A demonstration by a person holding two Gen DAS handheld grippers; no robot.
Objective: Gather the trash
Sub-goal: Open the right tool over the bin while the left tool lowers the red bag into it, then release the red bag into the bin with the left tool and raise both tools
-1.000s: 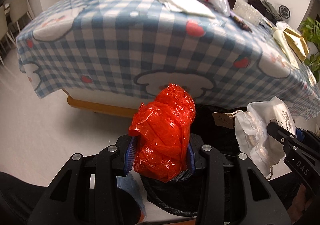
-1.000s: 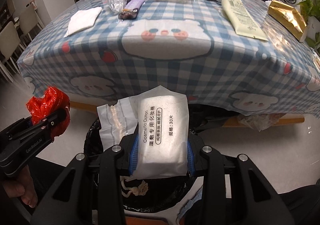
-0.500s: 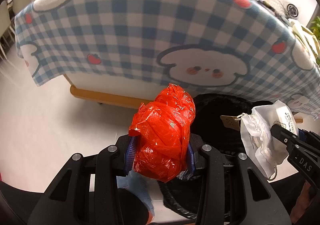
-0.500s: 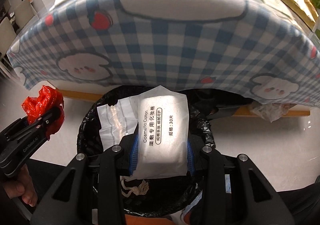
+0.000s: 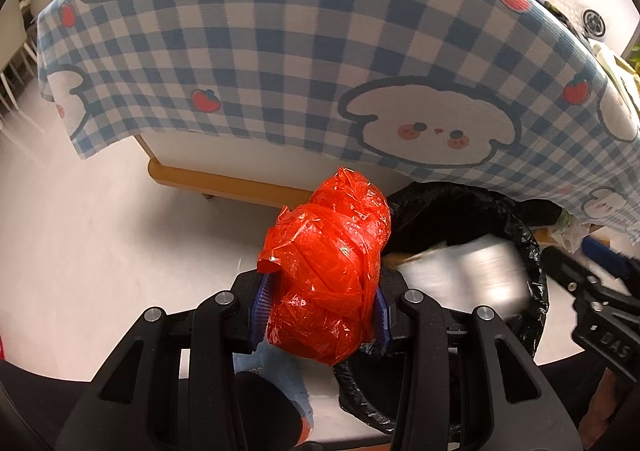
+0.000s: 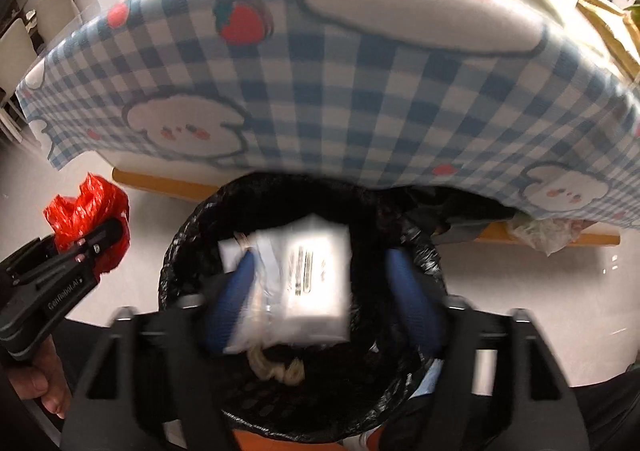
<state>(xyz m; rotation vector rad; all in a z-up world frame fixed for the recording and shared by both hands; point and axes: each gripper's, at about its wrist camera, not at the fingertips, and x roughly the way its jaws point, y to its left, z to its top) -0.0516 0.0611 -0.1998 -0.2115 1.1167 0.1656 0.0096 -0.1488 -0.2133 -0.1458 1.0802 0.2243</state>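
Jaws first: your left gripper (image 5: 320, 311) is clamping its blue pads on the crumpled red plastic bag (image 5: 328, 271), which is bulging up and out ahead of the fingertips. Off to the right of those jaws, the black-lined trash bin (image 5: 532, 251) is sitting on the pale floor, tucked under the hanging edge of the blue checked tablecloth (image 5: 280, 51); the red bag is hovering beside the bin's near rim, not yet over the opening.

Your right gripper (image 6: 324, 291) is standing with its jaws spread wide, having just been opening. The white cotton-pad packet (image 6: 312, 275) is lying between the blue pads (image 6: 412, 291) without either one pressing on it, blurred, directly over the mouth of the bin and in front of the fingertips. Below it, a pale looped scrap (image 6: 276, 367) is showing inside the liner. Far left of these jaws you are seeing your other gripper holding the red bag, with your hand (image 6: 36, 387) wrapped around its grip.
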